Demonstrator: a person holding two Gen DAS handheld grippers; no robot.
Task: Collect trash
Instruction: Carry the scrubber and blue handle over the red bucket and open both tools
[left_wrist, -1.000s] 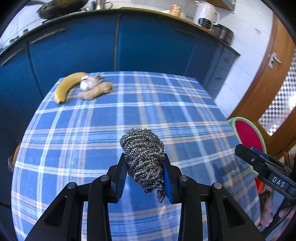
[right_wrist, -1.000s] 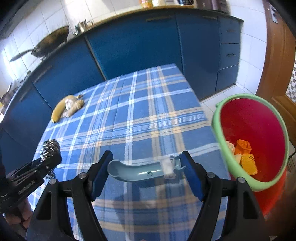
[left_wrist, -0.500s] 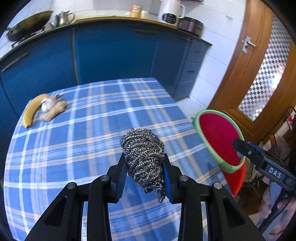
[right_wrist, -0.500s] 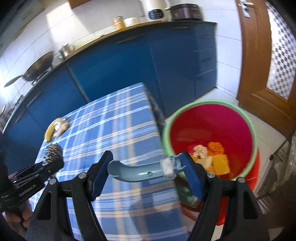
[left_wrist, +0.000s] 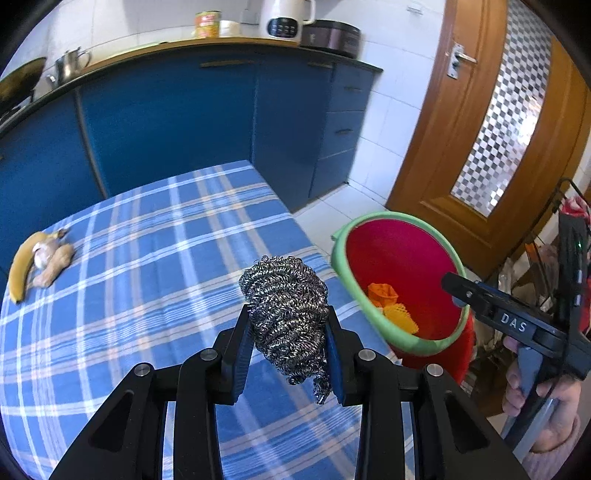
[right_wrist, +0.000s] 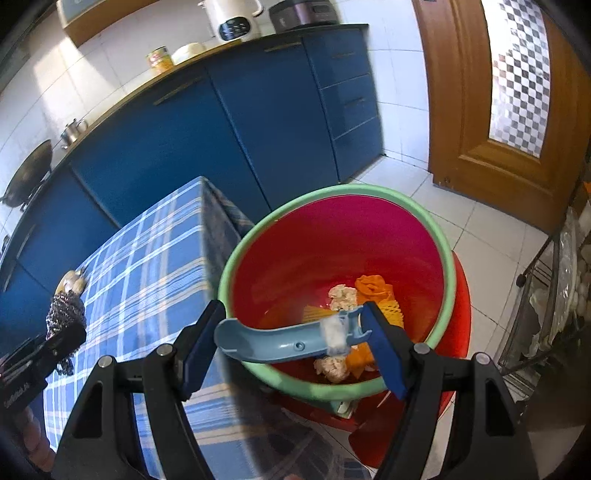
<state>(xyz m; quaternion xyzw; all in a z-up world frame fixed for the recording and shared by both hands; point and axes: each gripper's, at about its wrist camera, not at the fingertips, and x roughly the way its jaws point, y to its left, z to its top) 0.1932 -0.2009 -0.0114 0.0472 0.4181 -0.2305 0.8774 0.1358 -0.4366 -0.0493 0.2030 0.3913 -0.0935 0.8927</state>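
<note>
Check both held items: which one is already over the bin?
The blue plastic handle in the right gripper: it hangs above the red bin. The steel scourer in the left gripper is above the table.

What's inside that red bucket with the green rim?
In the red bucket lie orange netting scraps and pale crumpled lumps. The blue plastic piece in the right gripper covers part of the bottom.
</note>
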